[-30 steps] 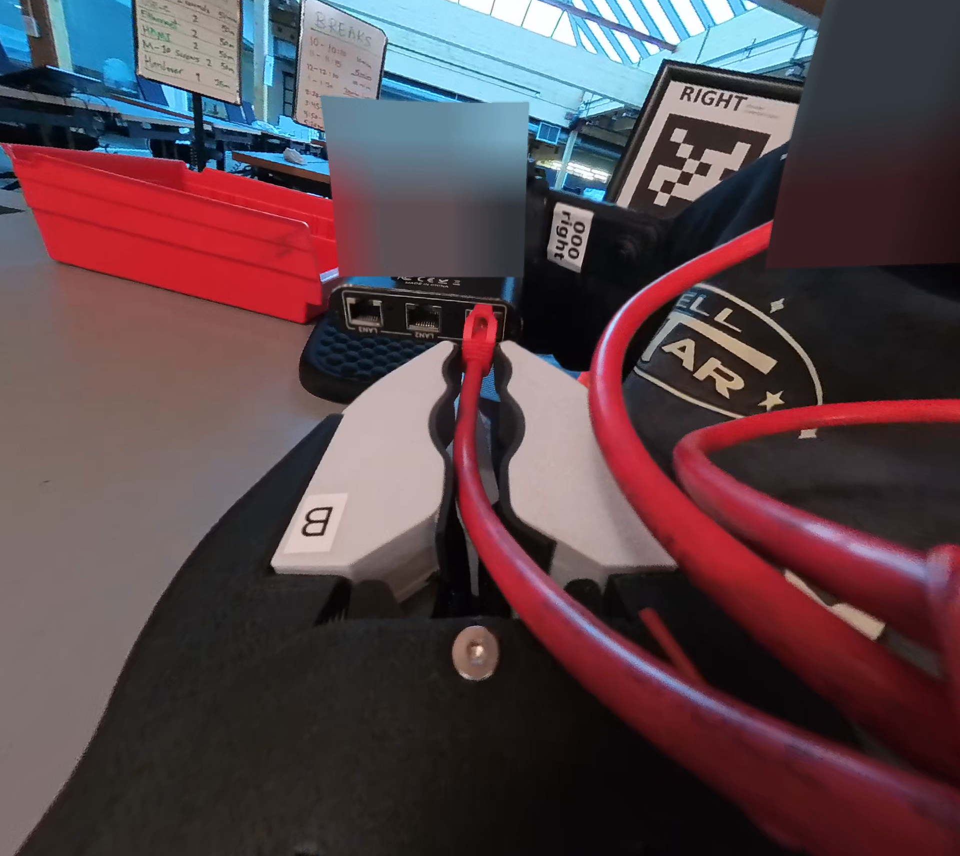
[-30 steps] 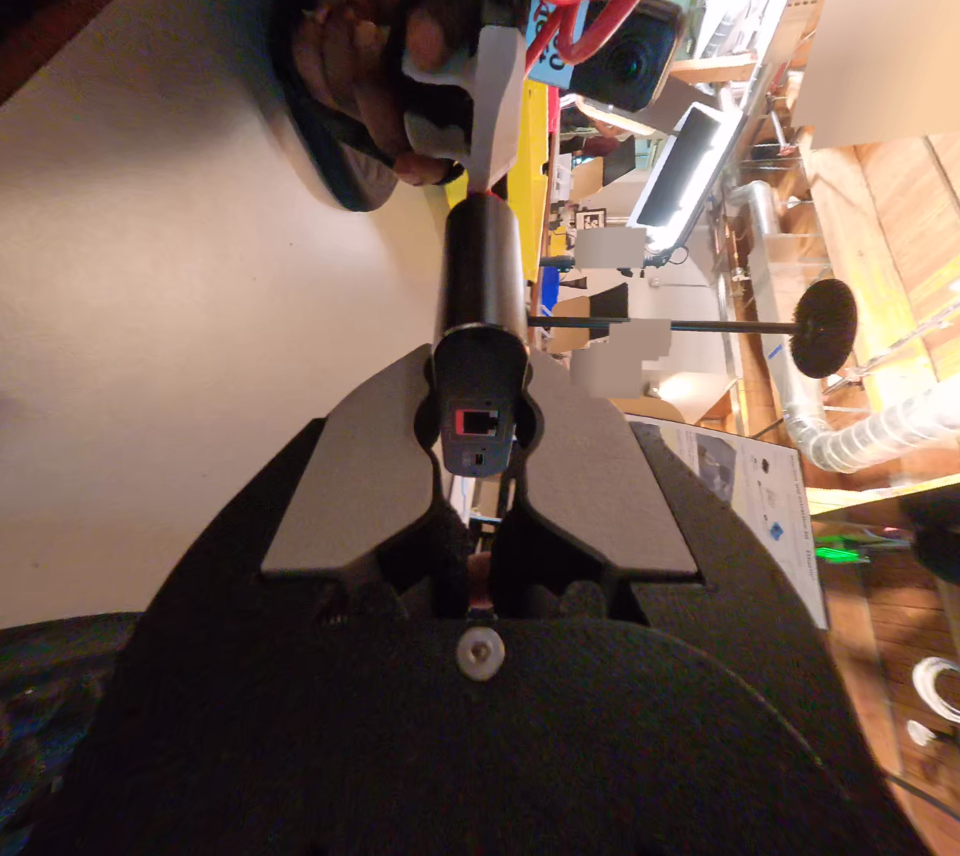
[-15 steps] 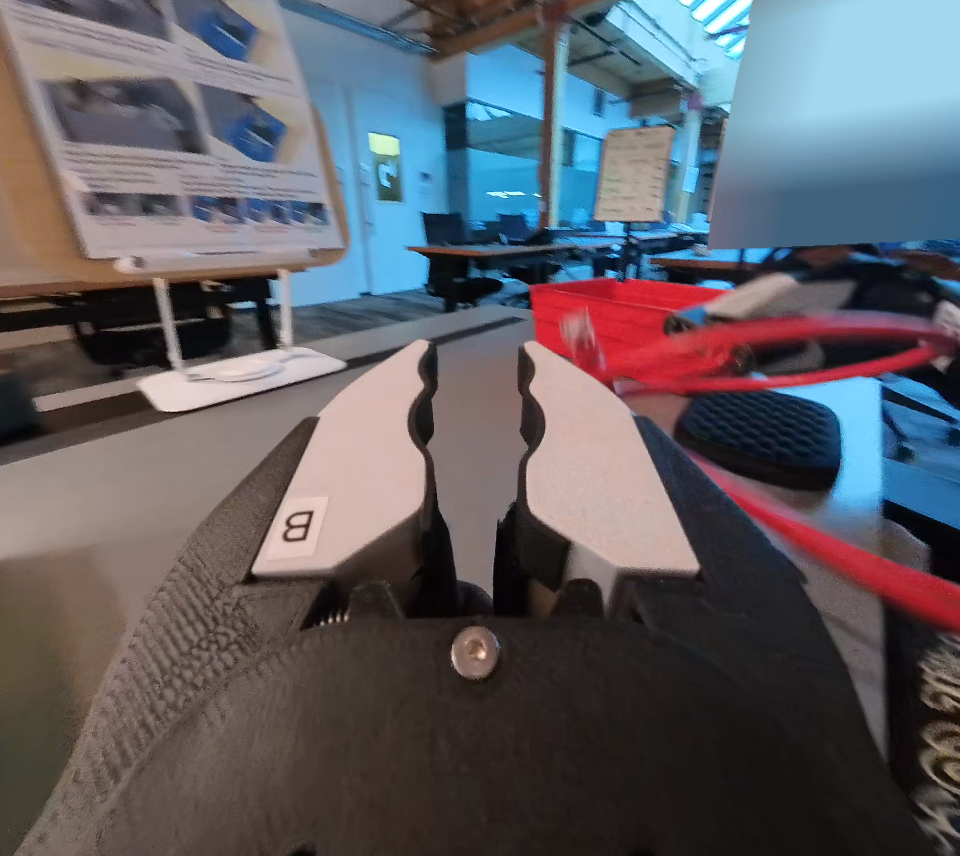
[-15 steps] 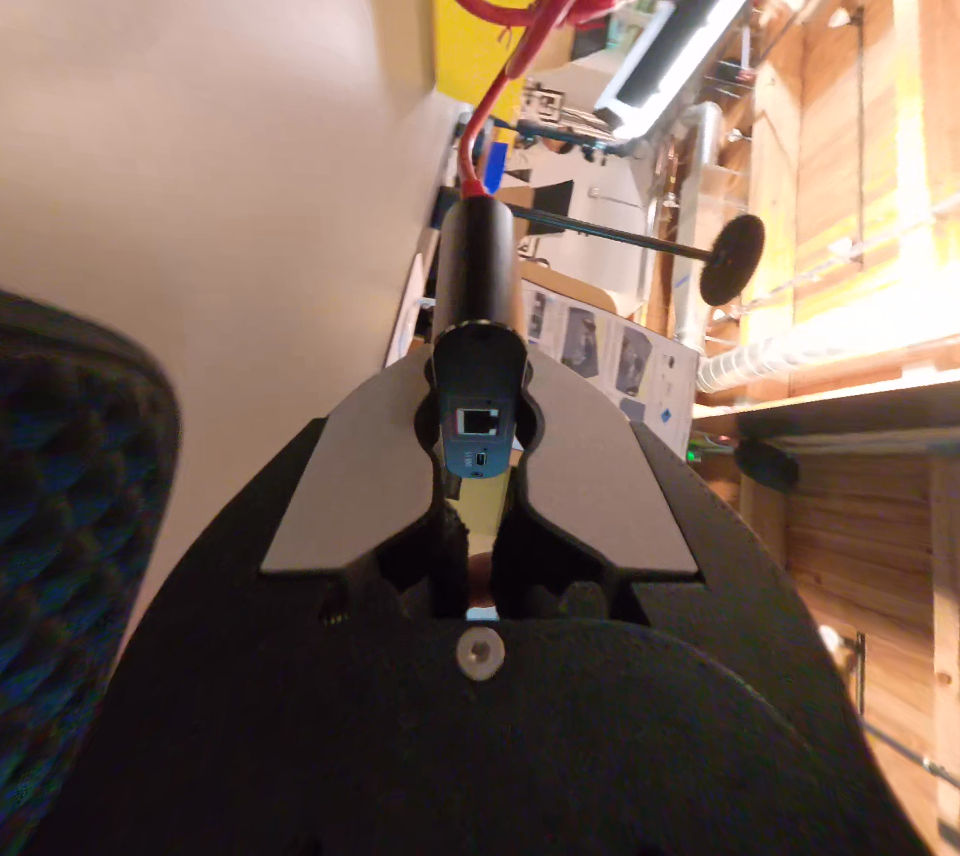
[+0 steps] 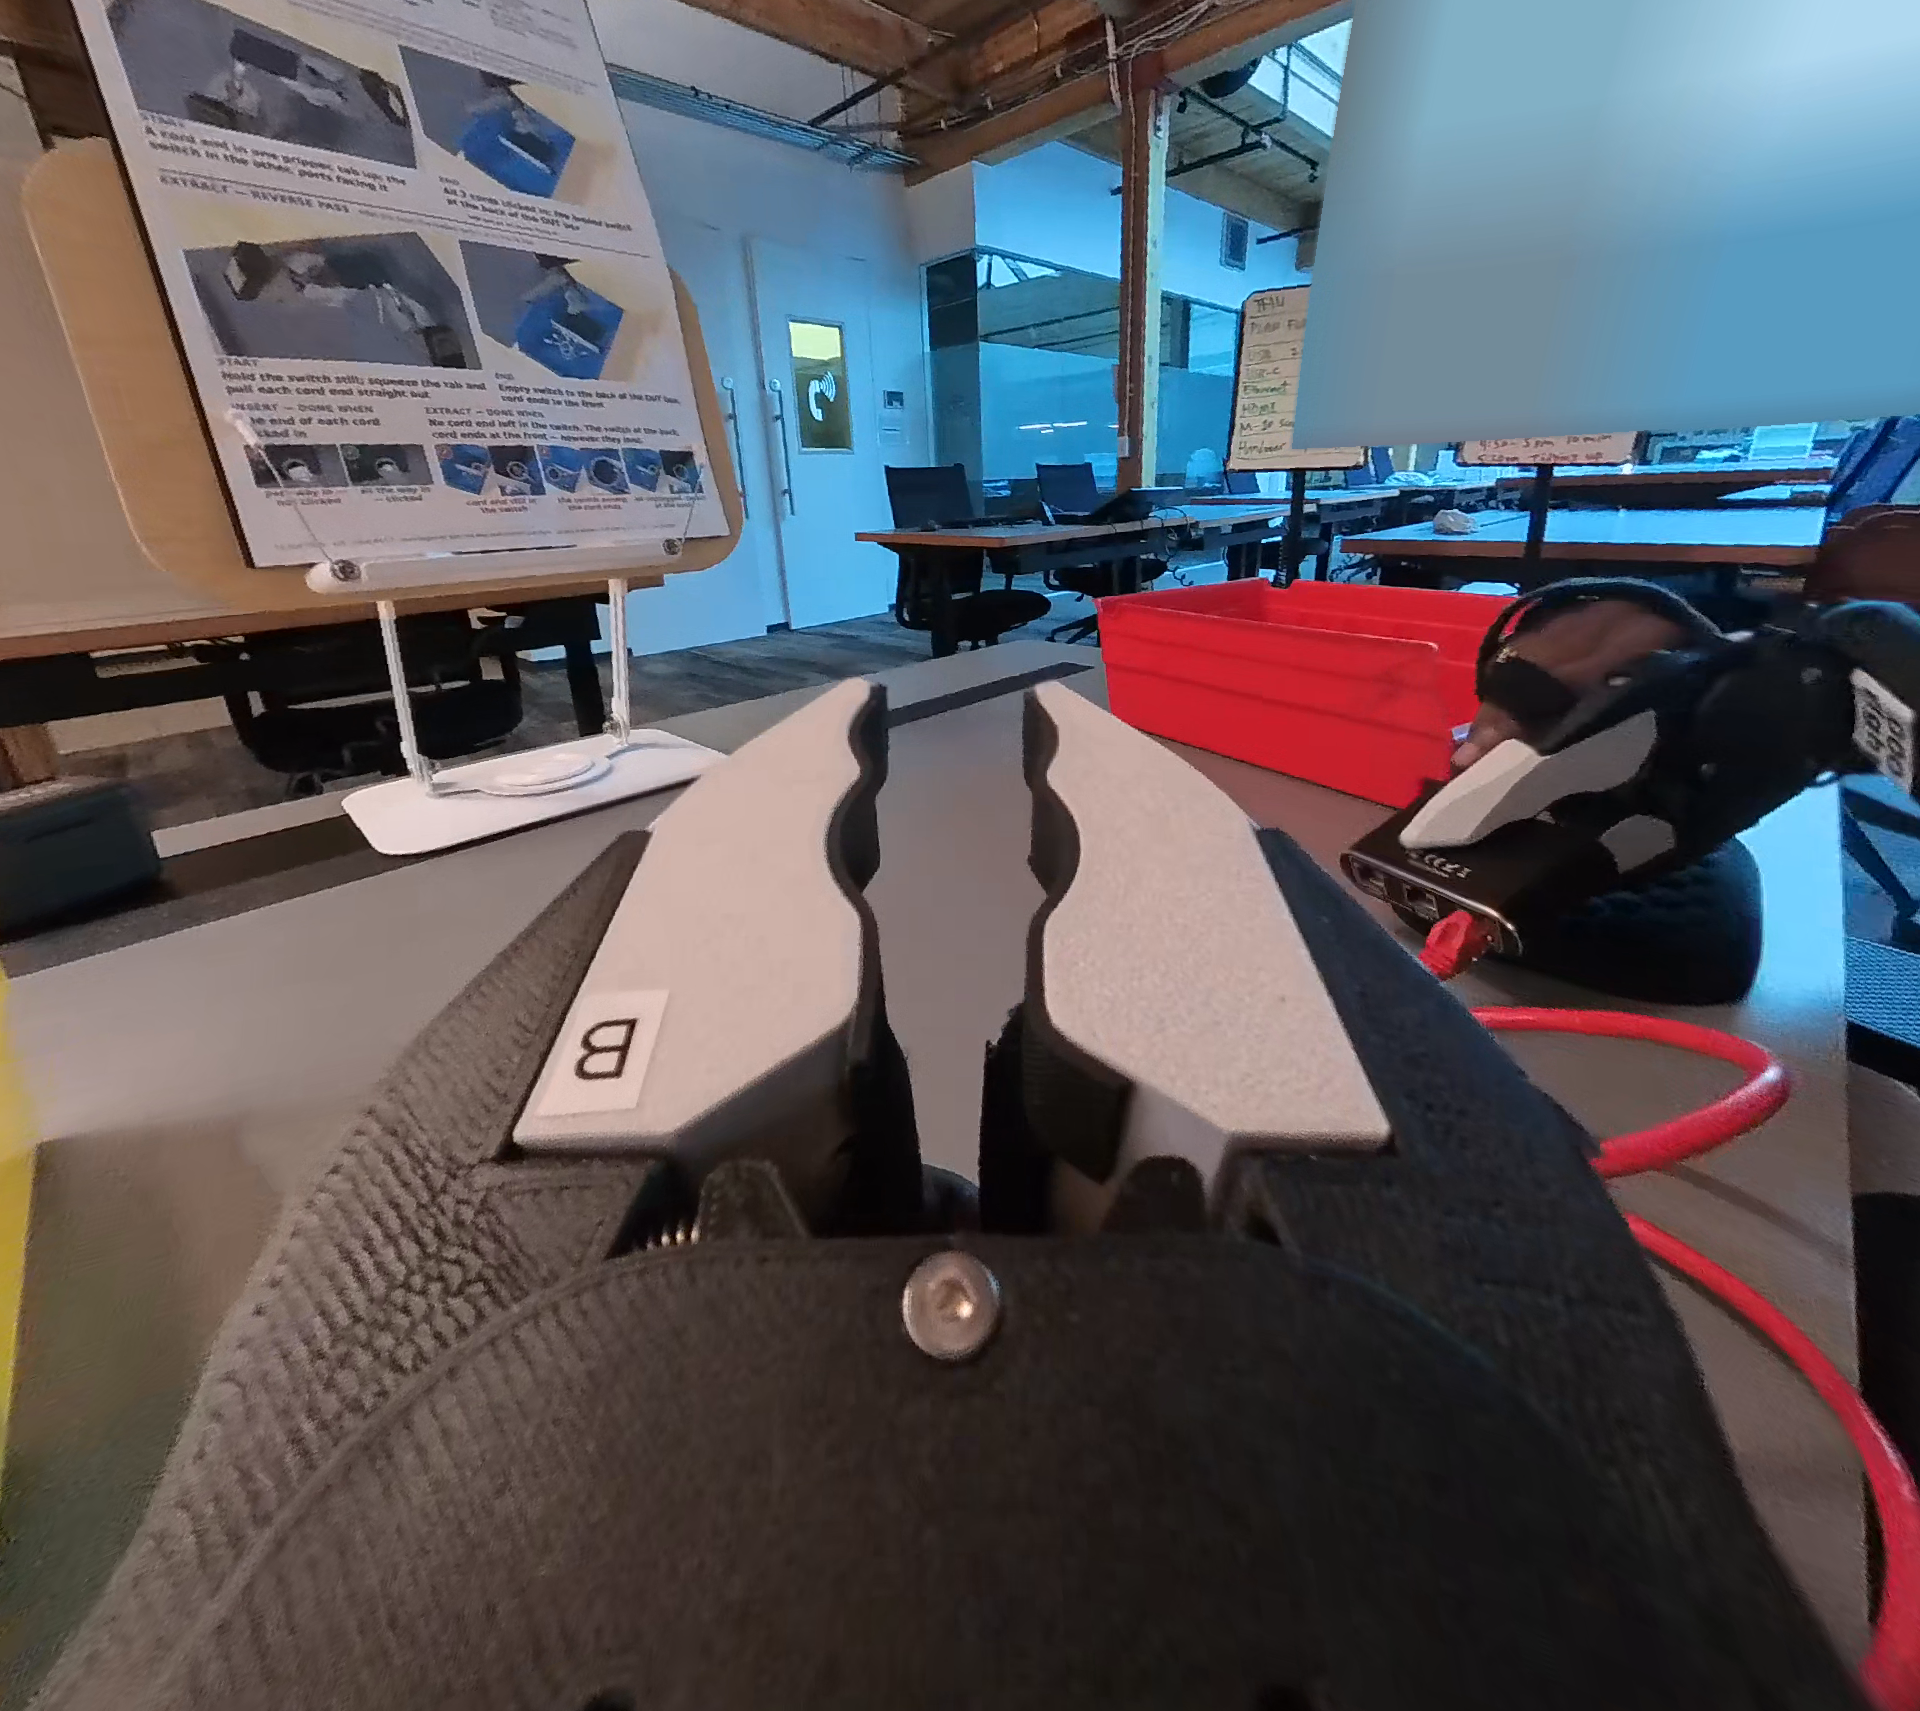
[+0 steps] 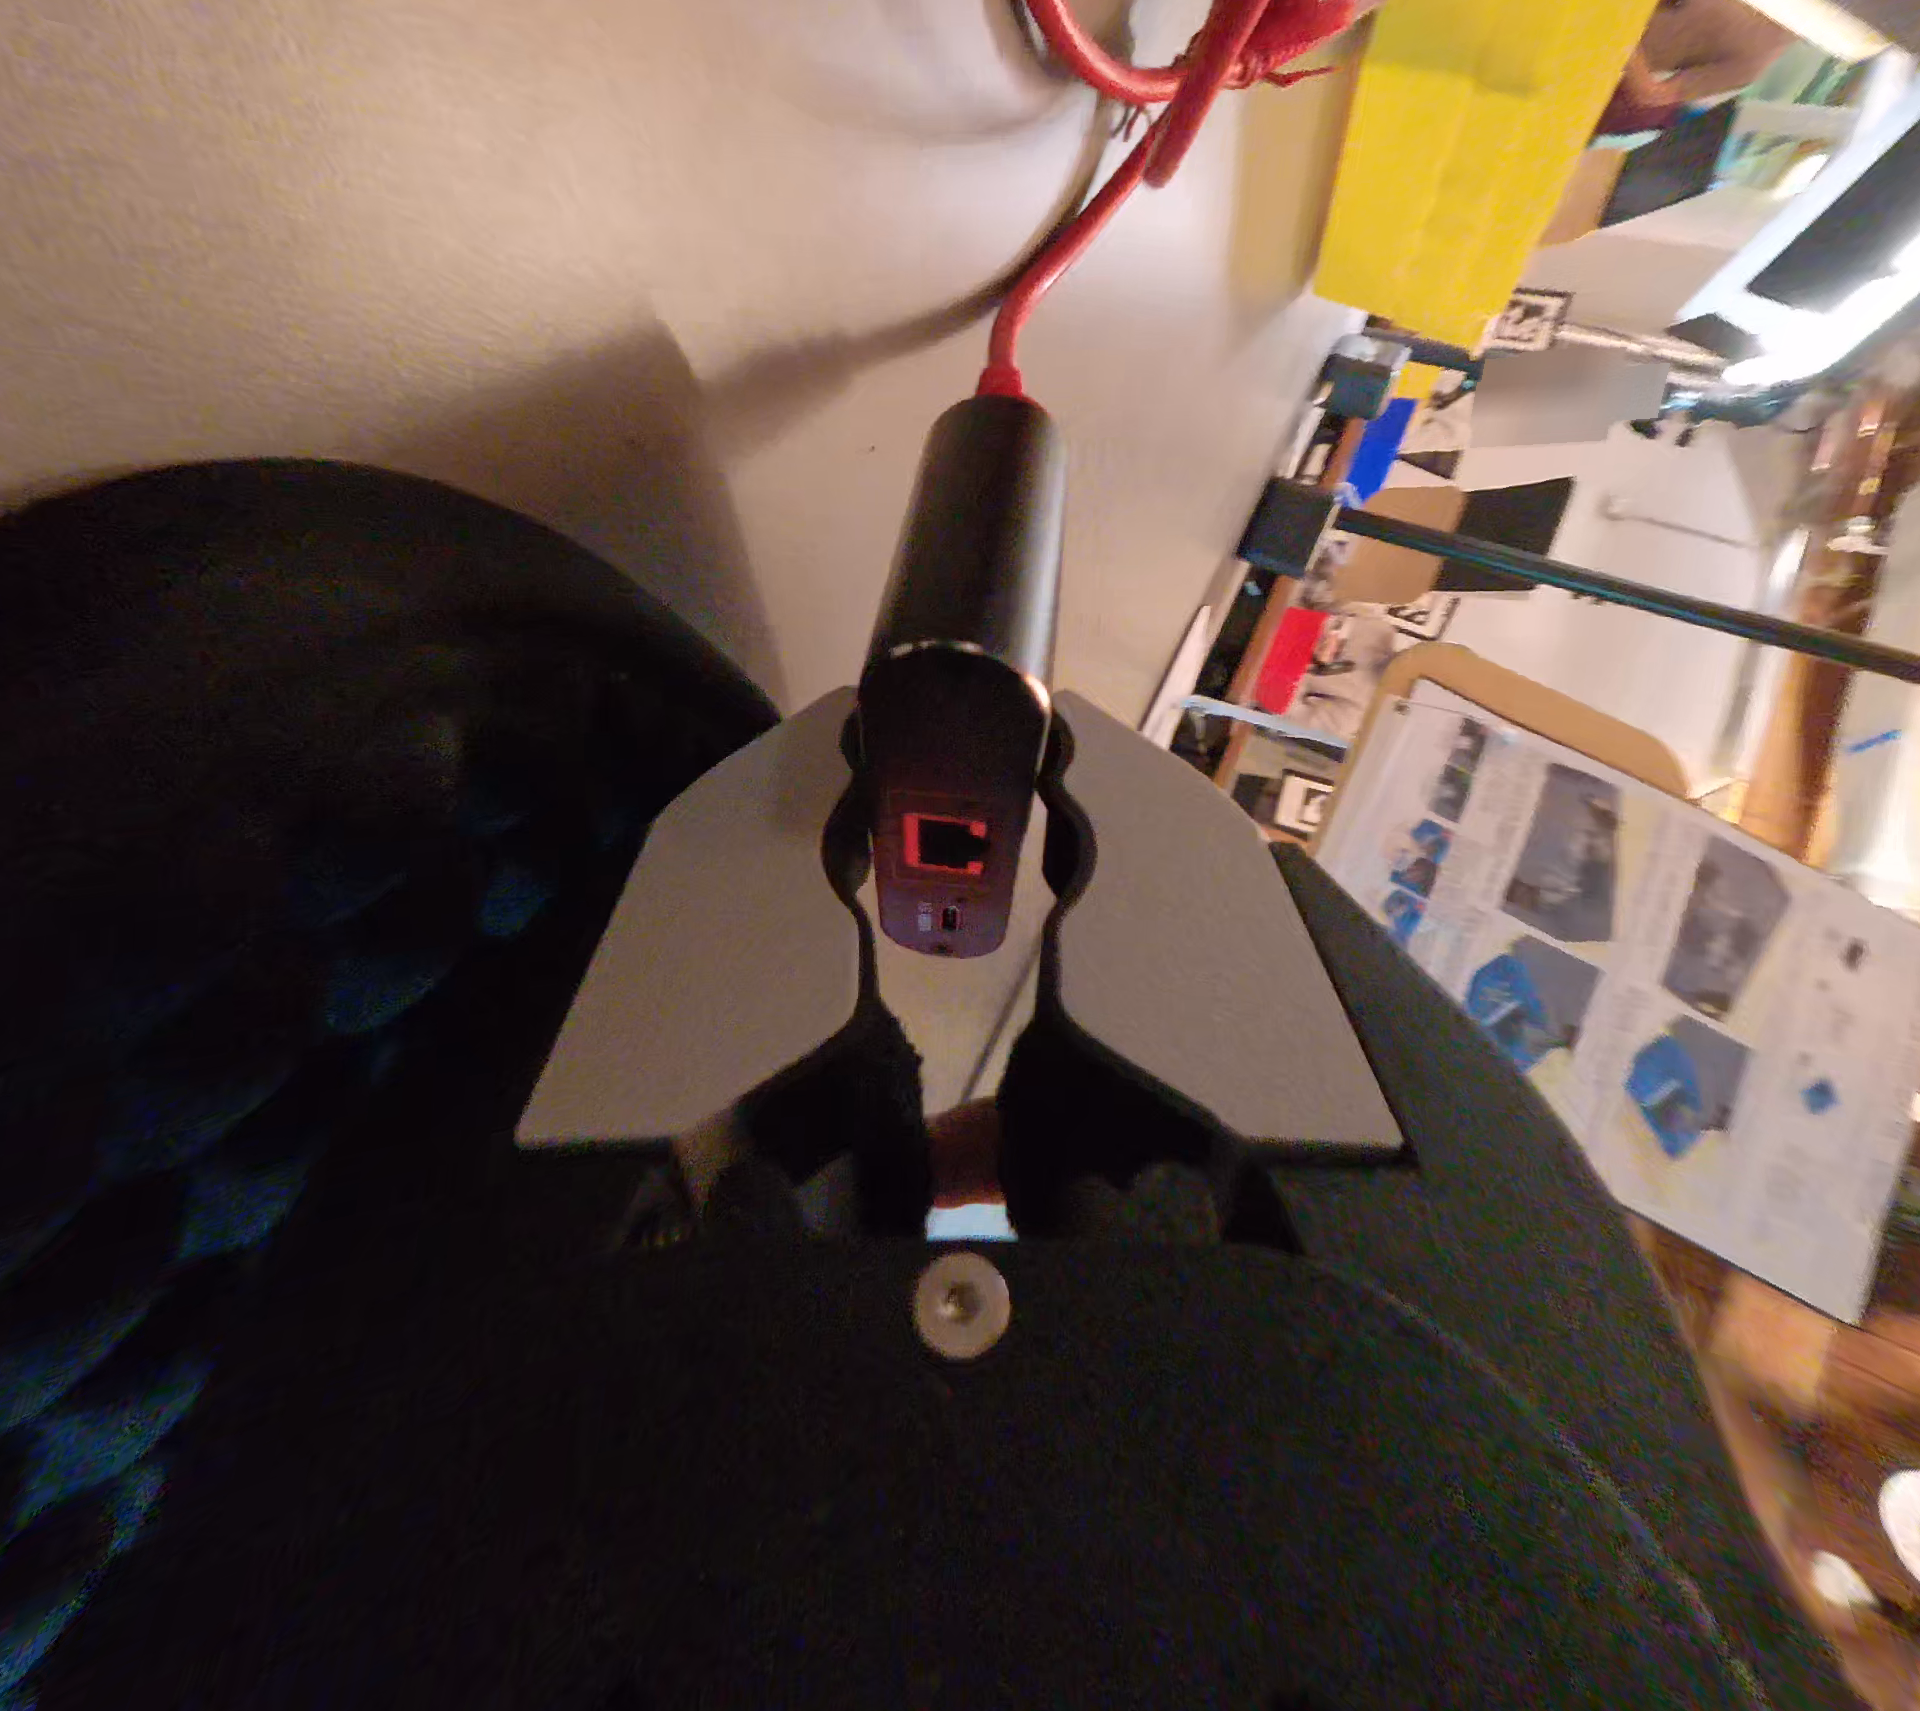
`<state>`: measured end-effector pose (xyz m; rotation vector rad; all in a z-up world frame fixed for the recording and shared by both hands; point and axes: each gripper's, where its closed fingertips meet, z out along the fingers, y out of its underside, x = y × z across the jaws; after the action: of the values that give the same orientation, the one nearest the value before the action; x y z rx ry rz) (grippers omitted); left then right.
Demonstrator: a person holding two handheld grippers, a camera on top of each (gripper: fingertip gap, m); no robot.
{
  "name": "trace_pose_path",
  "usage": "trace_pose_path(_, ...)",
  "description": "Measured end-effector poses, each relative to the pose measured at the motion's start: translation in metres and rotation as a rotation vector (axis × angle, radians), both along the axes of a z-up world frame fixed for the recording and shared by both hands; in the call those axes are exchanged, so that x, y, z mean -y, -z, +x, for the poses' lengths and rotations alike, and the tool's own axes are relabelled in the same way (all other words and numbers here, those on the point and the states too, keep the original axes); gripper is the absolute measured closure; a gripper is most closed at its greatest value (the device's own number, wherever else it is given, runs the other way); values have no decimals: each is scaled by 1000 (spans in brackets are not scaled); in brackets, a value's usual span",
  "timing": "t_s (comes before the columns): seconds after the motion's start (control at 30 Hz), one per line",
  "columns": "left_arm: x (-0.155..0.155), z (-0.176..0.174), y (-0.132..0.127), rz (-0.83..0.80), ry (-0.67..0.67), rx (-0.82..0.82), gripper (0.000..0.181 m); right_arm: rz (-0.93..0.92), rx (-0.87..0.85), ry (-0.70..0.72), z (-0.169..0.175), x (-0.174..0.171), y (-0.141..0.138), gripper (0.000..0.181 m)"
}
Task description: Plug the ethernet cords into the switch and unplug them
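From the left wrist view, the left gripper (image 5: 951, 778) has let go of the red cord (image 5: 1662, 1100) it pinched a second ago and swung away; its fingers now stand a narrow gap apart with nothing between them. At about three o'clock the black switch (image 5: 1455, 877) sits in the right gripper (image 5: 1455, 814), one red plug (image 5: 1460, 939) seated in its end port, two ports beside it bare. I judge one cord is in and more are due.

From the right wrist view, the right gripper is clamped on the switch (image 6: 961, 622), just as before. Its long axis runs straight ahead toward twelve o'clock, the plugged face pointing away, and the cord (image 6: 1081, 227) leaves toward one o'clock across the table (image 6: 468, 103).
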<state>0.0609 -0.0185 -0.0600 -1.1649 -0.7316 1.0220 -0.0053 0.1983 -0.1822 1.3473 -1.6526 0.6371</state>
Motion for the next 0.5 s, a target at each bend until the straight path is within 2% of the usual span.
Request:
trace_pose_path(0.2,-3,-2,5,-2,26,24,157,152,176,90,3,-12,-1,137)
trace_pose_path(0.33,-4,-2,7,1,42,35,157,261,386,242,6,-29,-1,132)
trace_pose_path(0.4,-5,-2,8,1,52,42,157,255,552,346,7,-35,-4,111)
trace_pose_path(0.5,-7,-2,11,-4,67,55,157,100,793,440,7,-32,-16,100)
